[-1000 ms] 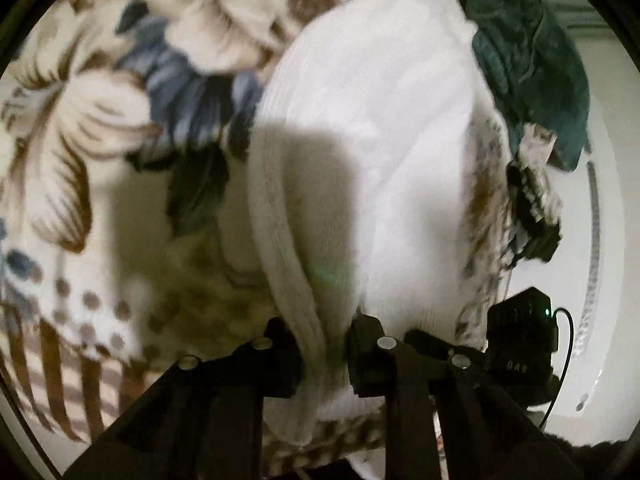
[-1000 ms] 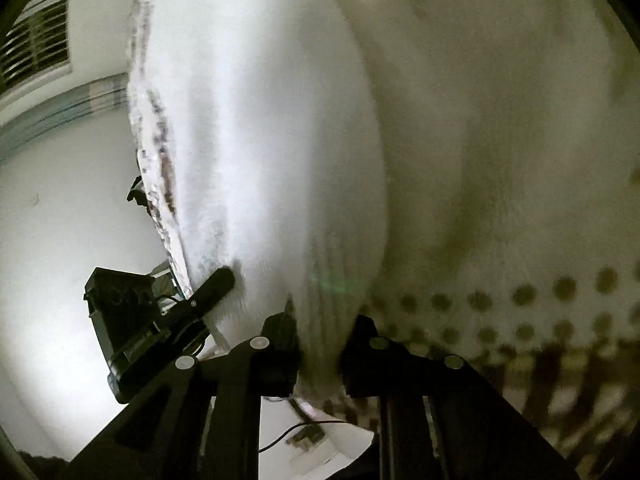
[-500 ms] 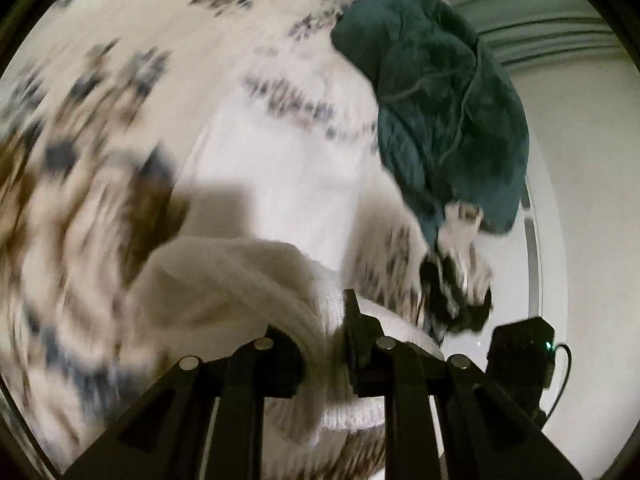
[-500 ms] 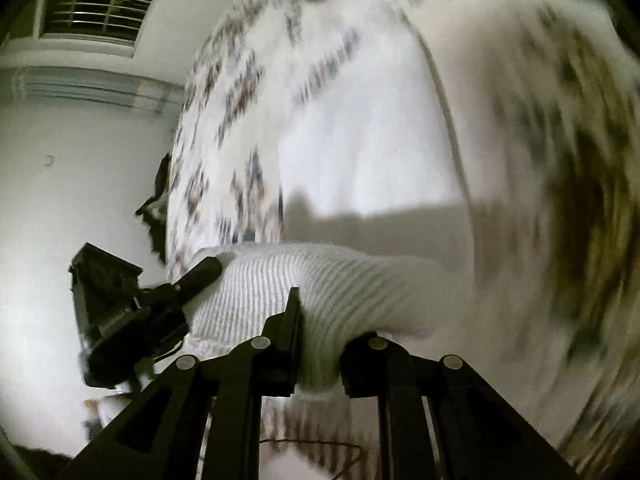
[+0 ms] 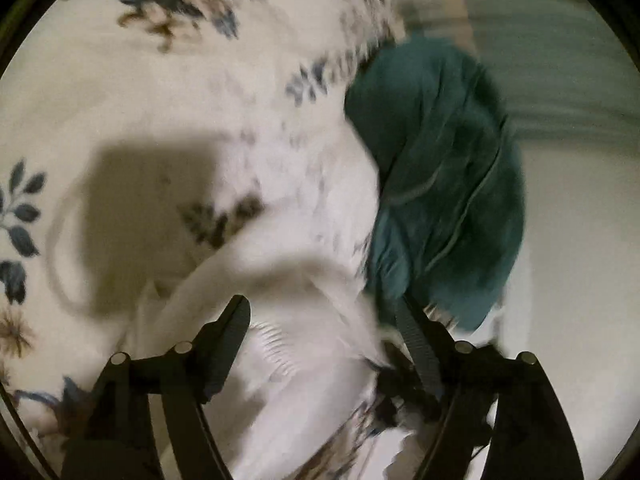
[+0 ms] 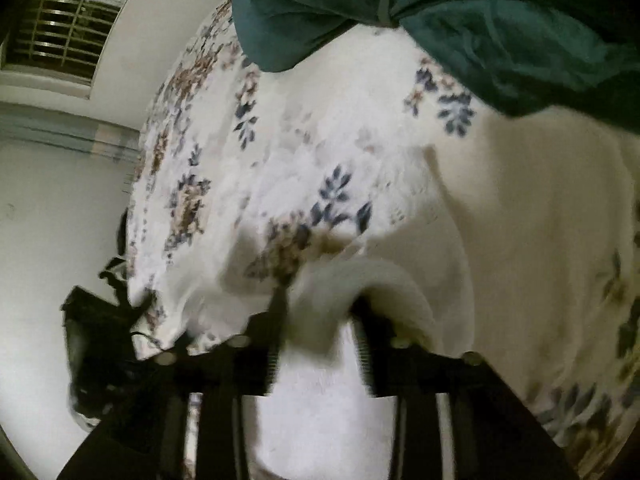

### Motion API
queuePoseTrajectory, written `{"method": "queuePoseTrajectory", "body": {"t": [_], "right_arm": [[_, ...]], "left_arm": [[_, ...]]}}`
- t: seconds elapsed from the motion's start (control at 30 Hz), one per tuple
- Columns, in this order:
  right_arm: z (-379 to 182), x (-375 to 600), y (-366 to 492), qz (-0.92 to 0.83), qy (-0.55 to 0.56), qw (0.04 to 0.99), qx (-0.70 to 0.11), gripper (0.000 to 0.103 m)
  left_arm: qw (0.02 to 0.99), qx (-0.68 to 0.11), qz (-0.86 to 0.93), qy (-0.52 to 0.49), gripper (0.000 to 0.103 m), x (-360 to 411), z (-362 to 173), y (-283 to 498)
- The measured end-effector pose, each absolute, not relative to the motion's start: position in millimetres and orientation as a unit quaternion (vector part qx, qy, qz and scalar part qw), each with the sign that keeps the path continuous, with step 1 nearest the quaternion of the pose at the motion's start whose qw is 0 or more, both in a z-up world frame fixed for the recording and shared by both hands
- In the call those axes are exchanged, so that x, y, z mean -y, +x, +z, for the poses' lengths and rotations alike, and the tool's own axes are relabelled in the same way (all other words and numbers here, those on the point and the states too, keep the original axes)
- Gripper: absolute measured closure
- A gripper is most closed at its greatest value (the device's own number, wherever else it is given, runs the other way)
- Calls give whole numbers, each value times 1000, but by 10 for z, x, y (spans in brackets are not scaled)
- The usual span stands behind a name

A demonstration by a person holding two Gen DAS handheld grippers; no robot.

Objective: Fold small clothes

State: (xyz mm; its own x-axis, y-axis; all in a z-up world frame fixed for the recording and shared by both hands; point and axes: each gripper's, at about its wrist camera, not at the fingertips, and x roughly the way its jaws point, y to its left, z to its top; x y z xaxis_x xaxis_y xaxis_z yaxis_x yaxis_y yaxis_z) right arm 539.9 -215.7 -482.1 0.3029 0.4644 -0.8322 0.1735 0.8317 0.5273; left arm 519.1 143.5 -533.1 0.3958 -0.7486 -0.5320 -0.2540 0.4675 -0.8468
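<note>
Floral bedspread (image 5: 168, 92) under white garment (image 5: 304, 344); left hand-held gripper (image 5: 324, 320) spread, right hand-held gripper (image 6: 320, 320) seemingly released.

Knit garment (image 5: 288, 280) lies on bedspread (image 5: 168, 92), directly ahead of left gripper (image 5: 324, 320), whose fingers stand spread to either side of its near edge. Heaped blanket (image 5: 448, 184) sits on bedspread, beyond and right of garment. Right wrist view: garment fold (image 6: 360, 280) rises between fingers of right gripper (image 6: 320, 356); blanket (image 6: 460, 12) behind; window (image 6: 60, 36) far left.
</note>
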Motion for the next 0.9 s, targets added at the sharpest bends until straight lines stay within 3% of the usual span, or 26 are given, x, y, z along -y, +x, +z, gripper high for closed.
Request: {"method": "queuePoseTrajectory", "body": {"t": [0.07,0.2,0.33,0.37,0.4,0.43,0.47,0.5,0.77,0.9], "right_arm": [[-4732,2239,5304,90,258,781,-562,30],[-4774,2416,5103,64,216,790,-570,30],[-5159,2612,5097,41,246,754,-607,30],[-5240,2631,5125,43,258,748,-610,30],[-5321,2648,5151,46,271,743,-610,30],[-5391,2661,5183,51,289,738,-607,33],[-5426,2662,5213,58,303,739,-599,56],[-5432,2653,5237,65,308,741,-593,98],[-5039,2586,5400,48,247,797,-548,100],[-5209,2625,5571,28,240,784,-572,100]], "left_arm": [[693,-518,-166,-473,29,-1544,-5338,5145],[751,-562,-171,-300,29,-1254,-5307,5141],[755,-611,-172,-162,31,-723,-5506,5161],[765,-608,-158,-138,41,-647,-5556,5174],[769,-604,-157,-139,81,-645,-5590,5174],[764,-611,-147,-147,94,-684,-5648,5196],[764,-609,-143,-162,94,-742,-5659,5204],[769,-595,-140,-185,94,-836,-5633,5192],[797,-561,-117,-193,96,-963,-5476,5318],[773,-595,-105,-196,96,-962,-5771,5538]]}}
